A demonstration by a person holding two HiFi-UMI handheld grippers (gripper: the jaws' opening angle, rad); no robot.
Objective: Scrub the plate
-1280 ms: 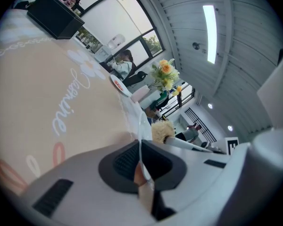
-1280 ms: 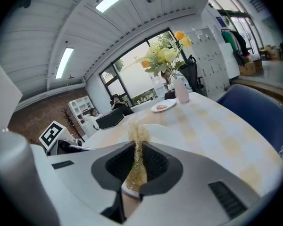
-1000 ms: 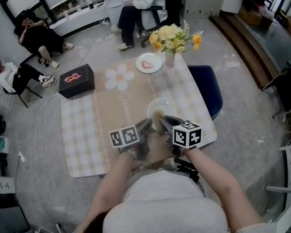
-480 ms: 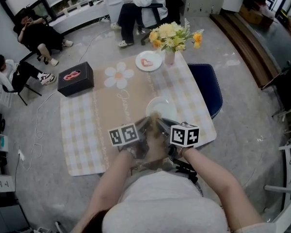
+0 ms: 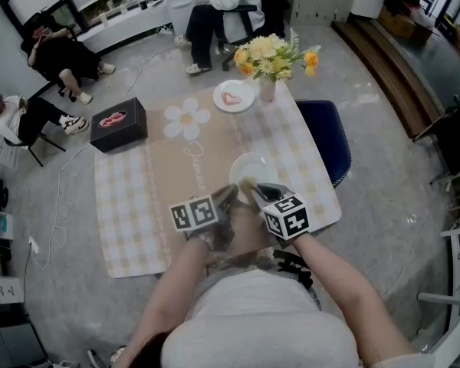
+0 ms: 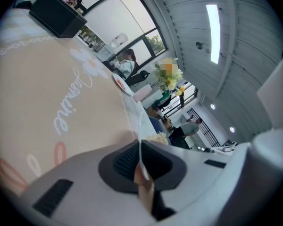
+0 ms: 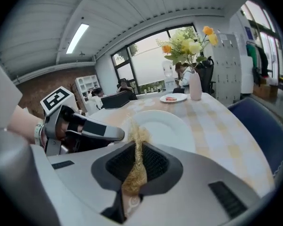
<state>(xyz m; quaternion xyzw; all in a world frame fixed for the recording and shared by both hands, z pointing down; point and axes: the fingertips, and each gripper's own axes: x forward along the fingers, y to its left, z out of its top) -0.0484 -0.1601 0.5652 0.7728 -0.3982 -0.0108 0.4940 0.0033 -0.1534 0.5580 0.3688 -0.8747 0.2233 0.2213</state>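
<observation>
Pinching plate (image 7: 166, 126) rim: left claw (image 6: 140, 149) closed on thin white edge. Right claw (image 7: 137, 149) clamped on golden scrubber (image 7: 133, 175), tuft at plate's near rim, toward worktop (image 5: 138, 205) right edge.

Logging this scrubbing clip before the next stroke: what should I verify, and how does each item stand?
1. Left gripper shut on the plate rim: ok, a thin white edge sits between its jaws.
2. Right gripper shut on the scrubber: ok, the golden tuft sticks out past the jaws.
3. Scrubber touching the plate surface: cannot tell; it sits at the near rim.
4. Plate over the tablecloth, not hanging off the table: ok.
5. Vase of flowers and small plate apart from the work: ok, both at the far end.
</observation>
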